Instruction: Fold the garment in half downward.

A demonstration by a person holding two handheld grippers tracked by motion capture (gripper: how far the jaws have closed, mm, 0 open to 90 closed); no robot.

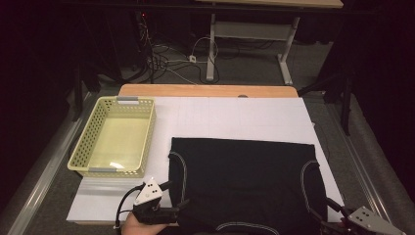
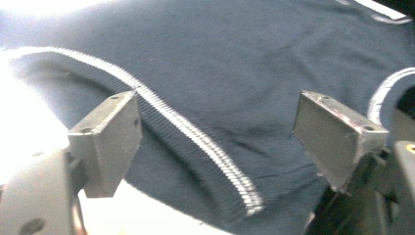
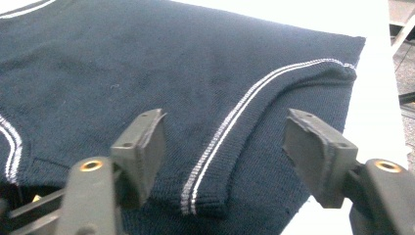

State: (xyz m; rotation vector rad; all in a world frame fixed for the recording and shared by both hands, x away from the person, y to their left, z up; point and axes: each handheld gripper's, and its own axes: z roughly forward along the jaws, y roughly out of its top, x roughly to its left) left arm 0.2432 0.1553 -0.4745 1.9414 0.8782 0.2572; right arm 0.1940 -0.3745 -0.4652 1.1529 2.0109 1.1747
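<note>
The left claw [image 1: 177, 196] is standing wide over the dark knitted garment's [image 1: 244, 181] white-striped armhole edge, gripping nothing. The right claw [image 1: 335, 208] is gaping likewise at the opposite armhole. The garment is lying flat on the table [image 1: 235, 115], beside a yellow basket [image 1: 113, 137].

Left claw [image 1: 177, 196]: black body w/ a grey three-cornered plate on top, dark dots at its corners; black cable loops off the back. The hand [image 1: 142, 227] behind it is bare, no sleeve in sight. Up close its jaws are flat grey metal blocks, scuffed, w/ small screw holes in the top edges; reddish smear on one block.

Right claw [image 1: 334, 208]: same build, black w/ grey plate, dots on it too. Its jaws carry worn black pads, edges frayed; arms are dark grey, each w/ a brass-coloured rivet or screw.
</note>
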